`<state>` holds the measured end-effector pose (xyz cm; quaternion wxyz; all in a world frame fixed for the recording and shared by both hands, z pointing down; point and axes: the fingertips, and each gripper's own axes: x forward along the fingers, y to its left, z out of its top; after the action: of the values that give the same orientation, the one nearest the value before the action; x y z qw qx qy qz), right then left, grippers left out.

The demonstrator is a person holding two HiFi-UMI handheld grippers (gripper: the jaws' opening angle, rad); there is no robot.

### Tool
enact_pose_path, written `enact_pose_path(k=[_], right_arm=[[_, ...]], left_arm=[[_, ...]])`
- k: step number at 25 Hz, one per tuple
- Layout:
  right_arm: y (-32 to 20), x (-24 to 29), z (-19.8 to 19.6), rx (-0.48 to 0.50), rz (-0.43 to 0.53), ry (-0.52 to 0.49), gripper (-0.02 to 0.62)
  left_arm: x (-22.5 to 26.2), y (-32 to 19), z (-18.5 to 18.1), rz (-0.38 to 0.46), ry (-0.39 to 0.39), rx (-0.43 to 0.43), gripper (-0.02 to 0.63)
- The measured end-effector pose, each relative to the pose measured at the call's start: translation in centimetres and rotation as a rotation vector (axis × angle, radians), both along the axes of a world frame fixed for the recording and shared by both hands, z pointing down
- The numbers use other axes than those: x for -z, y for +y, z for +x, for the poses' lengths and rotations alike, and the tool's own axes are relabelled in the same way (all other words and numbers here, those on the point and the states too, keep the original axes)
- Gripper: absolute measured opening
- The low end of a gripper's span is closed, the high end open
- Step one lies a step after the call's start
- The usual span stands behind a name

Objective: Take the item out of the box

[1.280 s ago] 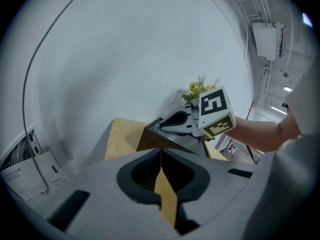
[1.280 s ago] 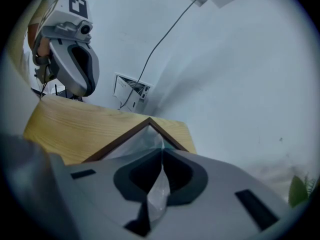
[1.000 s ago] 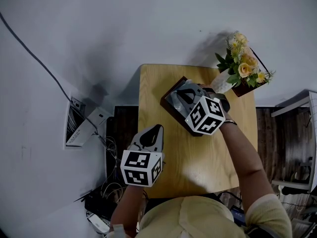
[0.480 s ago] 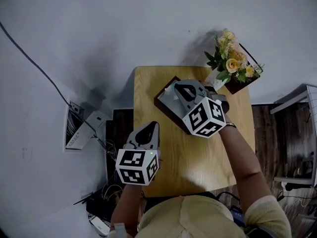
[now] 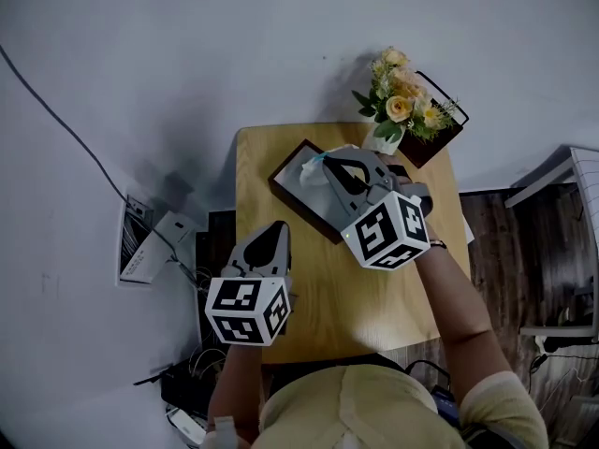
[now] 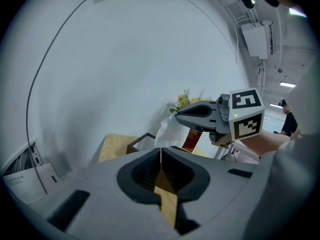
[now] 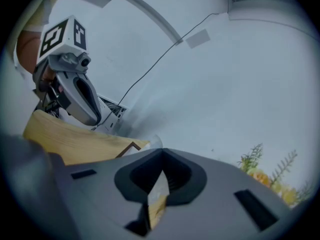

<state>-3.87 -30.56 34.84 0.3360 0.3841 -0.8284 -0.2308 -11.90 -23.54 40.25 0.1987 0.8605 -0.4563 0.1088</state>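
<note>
A dark open box (image 5: 286, 173) sits at the far side of the small wooden table (image 5: 374, 297). My right gripper (image 5: 323, 162) hangs above the box, shut on a white tissue (image 5: 314, 164) that trails down toward it. The left gripper view shows that tissue (image 6: 172, 130) hanging from the right gripper (image 6: 176, 113) over the box (image 6: 139, 144). In its own view the right gripper (image 7: 161, 154) has a bit of tissue (image 7: 156, 142) showing past its tips. My left gripper (image 5: 279, 227) is shut and empty, held over the table's near left edge, apart from the box.
A white vase of yellow flowers (image 5: 398, 106) stands at the table's far right corner beside a dark basket (image 5: 435, 143). A red booklet (image 6: 192, 139) lies past the box. Cables and a white power strip (image 5: 150, 251) lie on the floor to the left.
My right gripper has risen from the box with the tissue drawn up after it. The left gripper has lifted slightly near the table's left edge.
</note>
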Motion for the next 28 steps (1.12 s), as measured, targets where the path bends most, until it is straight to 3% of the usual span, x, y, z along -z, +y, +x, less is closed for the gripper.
enact_pose_path(k=[17,28], right_arm=[[10.1,3.1,6.5,-0.029,0.043,-0.097,0.028],[14.8,1.4,9.7,-0.067,-0.006,-0.161,0.028]], left_arm=[[3.4,5.8,6.9,0.090,-0.032,-0.039,0.026],[2.4,9.1,9.8,0.077,-0.036,-0.066,0.026]])
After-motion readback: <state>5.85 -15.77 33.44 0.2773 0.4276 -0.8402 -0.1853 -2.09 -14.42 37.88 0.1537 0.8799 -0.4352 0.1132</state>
